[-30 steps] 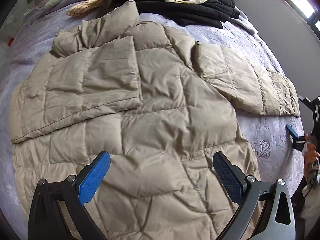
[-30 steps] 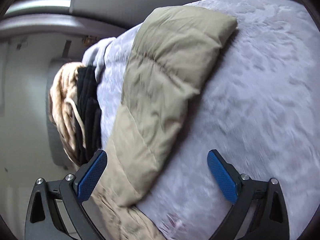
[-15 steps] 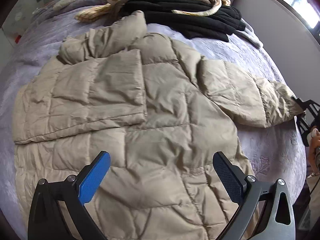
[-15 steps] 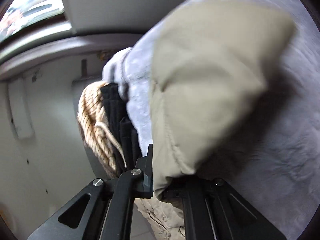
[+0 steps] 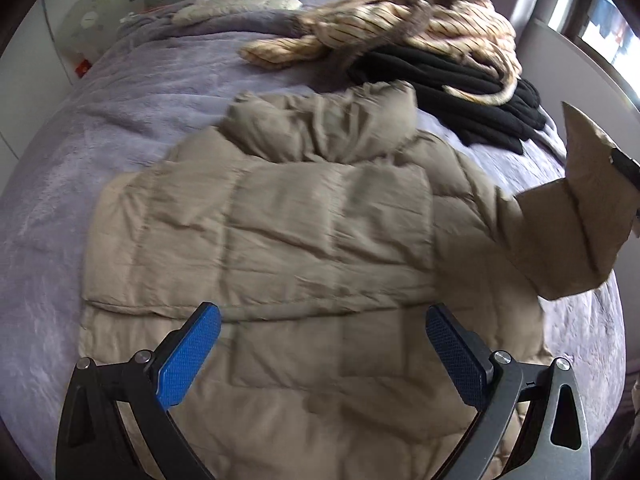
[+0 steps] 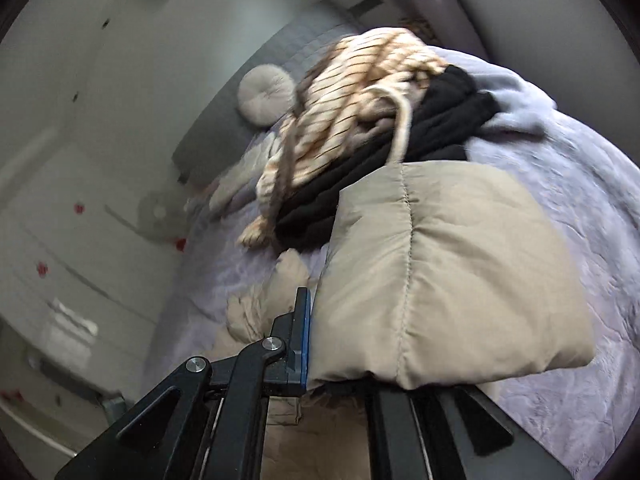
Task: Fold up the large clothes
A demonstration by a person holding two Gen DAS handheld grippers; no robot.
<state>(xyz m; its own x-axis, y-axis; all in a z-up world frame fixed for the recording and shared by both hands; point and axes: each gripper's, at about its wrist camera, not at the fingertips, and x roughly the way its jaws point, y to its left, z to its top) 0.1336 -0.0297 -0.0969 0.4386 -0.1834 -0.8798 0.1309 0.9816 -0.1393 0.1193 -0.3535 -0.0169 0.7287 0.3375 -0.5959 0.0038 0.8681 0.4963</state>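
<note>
- Since the earlier frame, right gripper [image 6: 320,360] has clamped onto the sleeve [image 6: 448,272] cuff and lifted it off the bed [image 5: 120,120]; before, it lay flat.
- Left gripper [image 5: 324,356] hangs wide open above the lower half, holding nothing.
- Tan puffer jacket [image 5: 280,232] lies spread on the bed (other sleeve folded across the body).
- Striped garment [image 5: 400,28] and black clothes [image 5: 460,80] are piled beyond the collar.

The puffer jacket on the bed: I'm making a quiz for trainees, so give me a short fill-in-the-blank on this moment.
1. The right tool is shut on the beige jacket's ____.
2. The left tool's jaws stand ____ above the jacket.
3. The striped garment lies on top of the folded ____ clothes.
4. The jacket lies on a ____ blanket.

Missing words: sleeve; open; black; purple
</note>
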